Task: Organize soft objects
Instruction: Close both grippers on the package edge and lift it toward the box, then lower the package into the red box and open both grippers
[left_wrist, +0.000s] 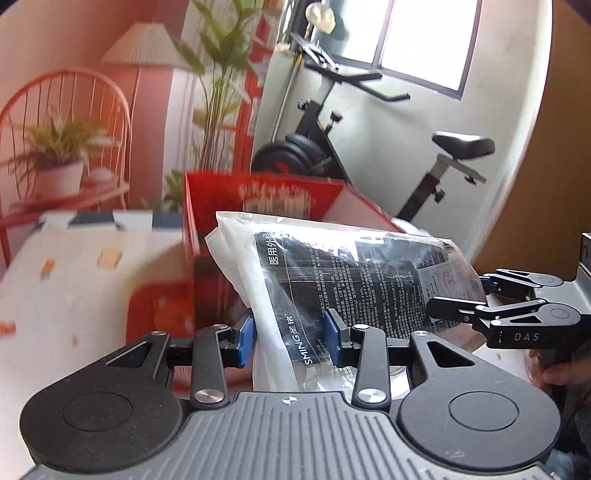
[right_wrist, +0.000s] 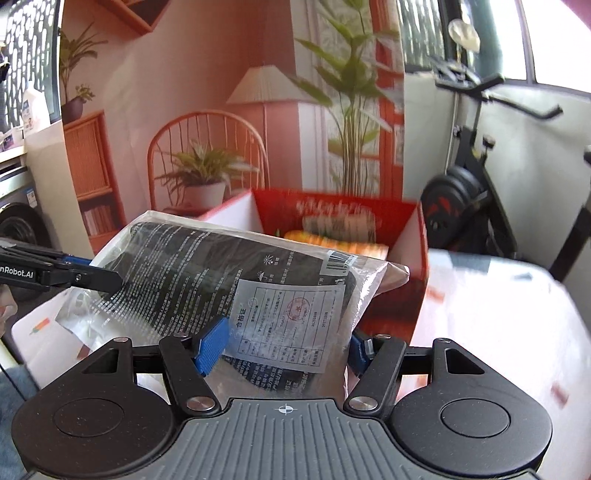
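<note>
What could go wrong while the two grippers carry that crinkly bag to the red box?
The plastic bag is slippery, so it might slide out of the left hand-held gripper or the right hand-held gripper, each pinching one end. It could also catch on the red box rim just ahead. If the hands pull apart, the thin film may tear.

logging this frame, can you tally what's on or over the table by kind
clear plastic packet of black fabric: 1
open red cardboard box: 1
handheld black two-finger tool with blue pads: 2, left and right, both clamped on the packet
total: 4
</note>
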